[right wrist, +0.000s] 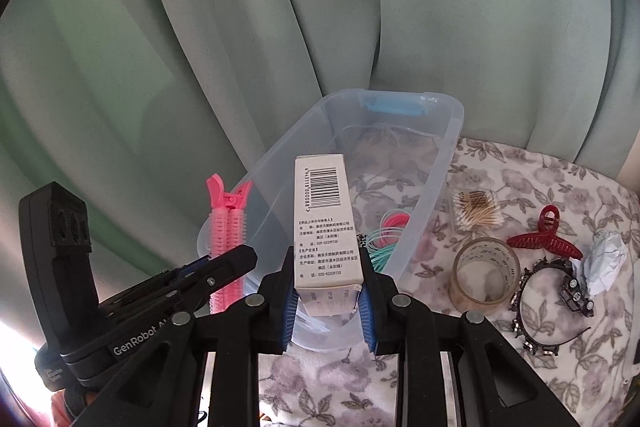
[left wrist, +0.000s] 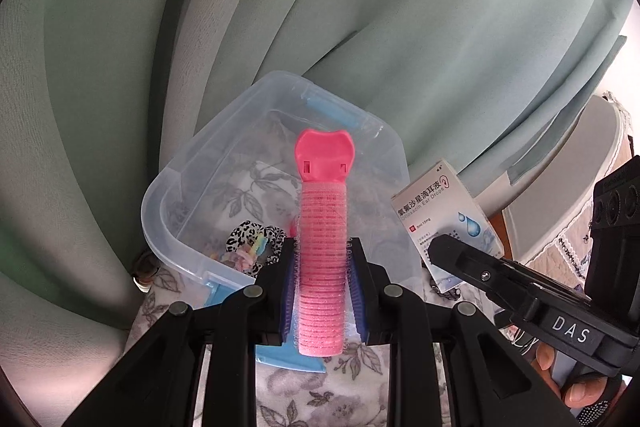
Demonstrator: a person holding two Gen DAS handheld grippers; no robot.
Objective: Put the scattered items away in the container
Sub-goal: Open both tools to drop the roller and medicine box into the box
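My left gripper point(left wrist: 322, 287) is shut on a pink hair-roller clip point(left wrist: 323, 227), held upright over the near end of the clear plastic bin point(left wrist: 192, 171). My right gripper point(right wrist: 327, 301) is shut on a white ear-drops box point(right wrist: 325, 223), also above the bin's near rim point(right wrist: 434, 183). Each gripper shows in the other's view: the right gripper point(left wrist: 436, 247) with the box point(left wrist: 444, 211) at the right, the left gripper point(right wrist: 240, 259) with the pink clip point(right wrist: 226, 227) at the left. Inside the bin lie a leopard-print scrunchie point(left wrist: 248, 239) and coloured hair ties point(right wrist: 390, 227).
On the floral cloth point(right wrist: 500, 179) right of the bin sit a pack of cotton swabs point(right wrist: 478, 211), a roll of clear tape point(right wrist: 484, 275), a red claw clip point(right wrist: 546, 237), a jewelled headband point(right wrist: 548, 301) and crumpled paper point(right wrist: 608, 263). Green curtains point(right wrist: 280, 7) hang behind.
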